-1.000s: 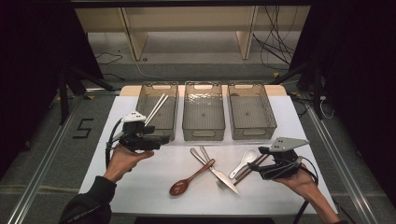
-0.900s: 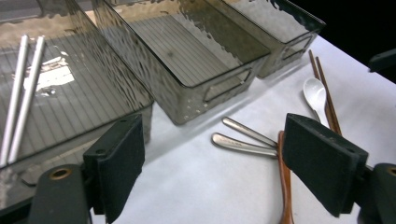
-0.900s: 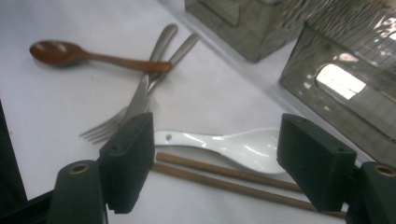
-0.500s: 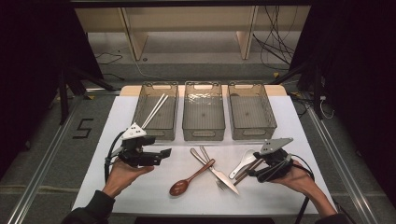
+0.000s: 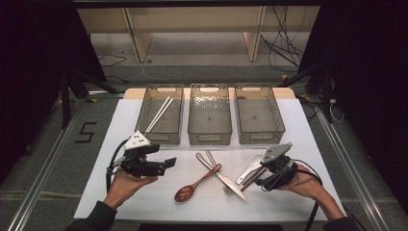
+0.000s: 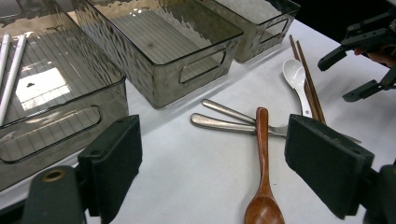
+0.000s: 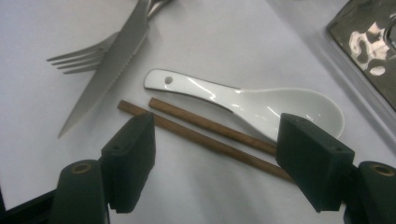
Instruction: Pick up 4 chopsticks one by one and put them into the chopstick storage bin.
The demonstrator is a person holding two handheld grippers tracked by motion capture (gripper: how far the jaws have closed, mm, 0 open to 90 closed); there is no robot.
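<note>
On the white mat lie a wooden spoon (image 5: 196, 184), a knife (image 5: 226, 178) crossed with a fork (image 7: 79, 60), a white ceramic spoon (image 7: 261, 105) and two brown chopsticks (image 7: 205, 128). My right gripper (image 5: 261, 176) hovers low over the brown chopsticks. It is open, with one jaw on each side of them in the right gripper view (image 7: 219, 158), not touching. My left gripper (image 5: 166, 166) is open and holds nothing. It points right toward the wooden spoon (image 6: 264, 186). Two white chopsticks (image 5: 159, 114) rest in the left bin (image 5: 144, 126).
Three clear grey bins stand in a row at the back of the mat: the left one, the middle bin (image 5: 210, 137) and the right bin (image 5: 279, 130); the latter two hold nothing. Bare mat lies in front of the left gripper and along the near edge.
The left gripper has drawn back from the left bin toward the near edge. The right gripper has shifted slightly left and sunk closer to the brown chopsticks.
</note>
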